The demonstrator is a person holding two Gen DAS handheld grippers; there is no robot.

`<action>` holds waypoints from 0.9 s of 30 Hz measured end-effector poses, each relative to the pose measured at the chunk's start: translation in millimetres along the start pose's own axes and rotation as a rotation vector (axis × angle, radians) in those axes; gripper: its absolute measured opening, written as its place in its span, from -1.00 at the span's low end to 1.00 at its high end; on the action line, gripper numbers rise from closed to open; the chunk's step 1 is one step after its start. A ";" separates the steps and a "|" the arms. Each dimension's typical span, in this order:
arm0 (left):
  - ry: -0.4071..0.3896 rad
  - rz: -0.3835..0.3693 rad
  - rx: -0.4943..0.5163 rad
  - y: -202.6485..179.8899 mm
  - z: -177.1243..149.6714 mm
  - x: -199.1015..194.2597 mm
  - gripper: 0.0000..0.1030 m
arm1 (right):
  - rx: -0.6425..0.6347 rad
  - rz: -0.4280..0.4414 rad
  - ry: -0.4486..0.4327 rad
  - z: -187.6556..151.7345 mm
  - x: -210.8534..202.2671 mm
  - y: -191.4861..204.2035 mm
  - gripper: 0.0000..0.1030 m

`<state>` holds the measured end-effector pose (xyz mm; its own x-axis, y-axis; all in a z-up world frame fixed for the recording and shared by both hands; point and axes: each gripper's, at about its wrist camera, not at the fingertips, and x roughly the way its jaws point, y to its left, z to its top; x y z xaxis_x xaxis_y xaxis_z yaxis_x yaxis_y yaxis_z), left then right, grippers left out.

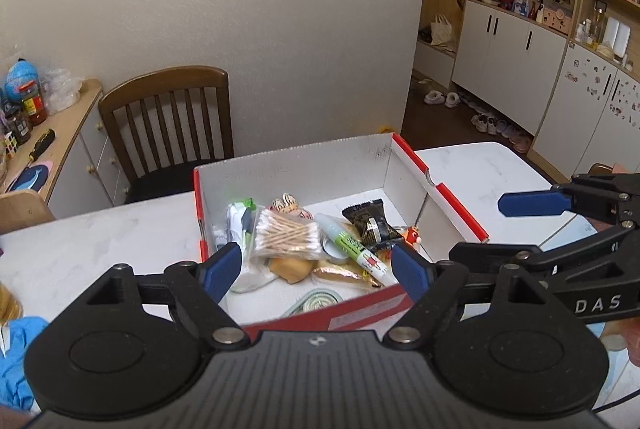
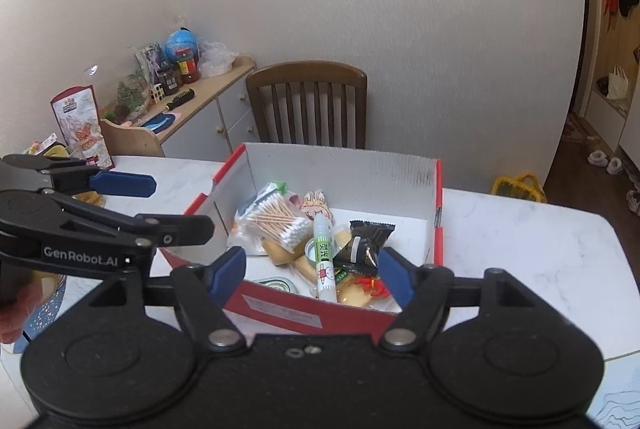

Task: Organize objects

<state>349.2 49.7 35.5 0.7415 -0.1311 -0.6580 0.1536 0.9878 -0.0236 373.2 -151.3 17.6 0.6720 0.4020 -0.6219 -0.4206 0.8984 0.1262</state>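
Spread, empty left gripper point(image 1: 318, 269) above cluttered red box point(image 1: 360, 311) — cotton swabs point(image 1: 286, 233) inside

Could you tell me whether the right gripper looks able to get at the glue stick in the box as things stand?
Probably yes. The right gripper has its jaws open and empty, the box has no lid, and the glue stick lies on top of the pile, with only a black snack packet close beside it.

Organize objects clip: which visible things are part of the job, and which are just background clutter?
Job items: red and white box; inside it, cotton swab bag, glue stick, black snack packet; left gripper and right gripper, both open and empty.

Just lying about: wooden chair, screwdriver, globe, yellow basket.
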 end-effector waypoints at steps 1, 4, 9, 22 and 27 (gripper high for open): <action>0.001 -0.003 -0.006 0.6 -2.0 -2.5 0.59 | -0.002 0.001 -0.005 -0.2 -2.6 1.0 0.50; -0.004 -0.010 -0.023 1.7 -6.7 -9.7 0.59 | 0.000 0.012 -0.017 -1.9 -9.6 3.0 0.62; -0.021 -0.001 -0.019 -3.5 -14.8 -22.4 0.61 | -0.002 0.016 -0.030 -7.3 -18.3 5.5 0.78; -0.051 0.049 -0.039 -8.8 -33.7 -44.2 0.99 | 0.010 0.045 -0.072 -21.7 -41.9 6.9 0.99; -0.050 0.057 -0.064 -7.8 -40.2 -49.4 0.99 | 0.010 0.046 -0.091 -28.9 -52.2 6.5 0.99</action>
<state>285.1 51.8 37.9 0.7798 -0.0769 -0.6213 0.0692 0.9969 -0.0366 317.8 -171.6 28.6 0.7052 0.4568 -0.5422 -0.4466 0.8802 0.1605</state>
